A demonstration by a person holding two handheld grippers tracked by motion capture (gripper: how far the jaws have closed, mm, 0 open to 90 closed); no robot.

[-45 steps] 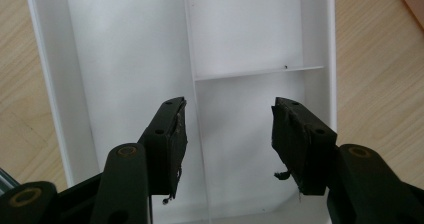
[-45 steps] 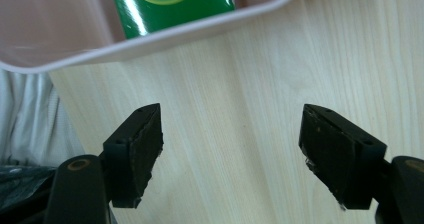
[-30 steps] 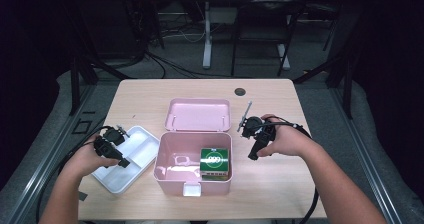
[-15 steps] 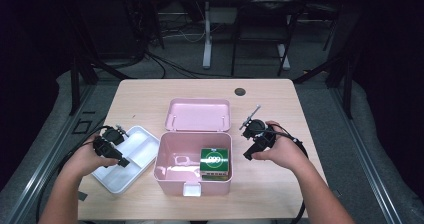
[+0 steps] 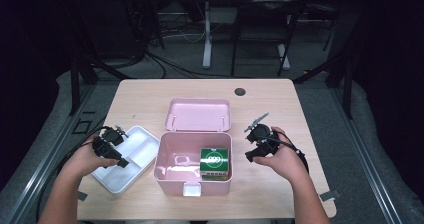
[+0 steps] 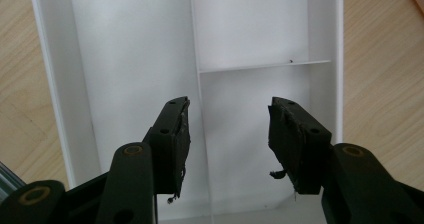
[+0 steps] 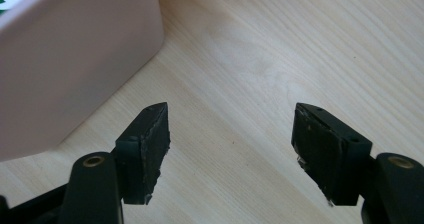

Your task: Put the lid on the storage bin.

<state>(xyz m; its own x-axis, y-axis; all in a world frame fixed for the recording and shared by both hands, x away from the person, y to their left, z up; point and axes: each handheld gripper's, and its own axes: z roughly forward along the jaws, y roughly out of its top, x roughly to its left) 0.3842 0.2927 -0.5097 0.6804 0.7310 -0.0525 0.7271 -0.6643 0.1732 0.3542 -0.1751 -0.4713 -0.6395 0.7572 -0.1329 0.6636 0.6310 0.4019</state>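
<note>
pink box (image 5: 172, 156) sits open mid-table, its lid (image 5: 199, 115) lying flat behind it and a green carton (image 5: 216, 163) in its right corner. white tray (image 5: 145, 139), split into compartments, lies just left of the box. left gripper (image 5: 121, 161) hovers over the tray, jaws apart with nothing between them and just closing a little. right gripper (image 5: 248, 156) is near the box's right wall, above bare wood, jaws released and empty.

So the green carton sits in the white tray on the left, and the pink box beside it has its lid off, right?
Not quite. The green carton sits inside the pink box, at its right end, not in the white tray, whose compartments are bare. The high view shows it. The lid is indeed off, lying behind the box.
</note>
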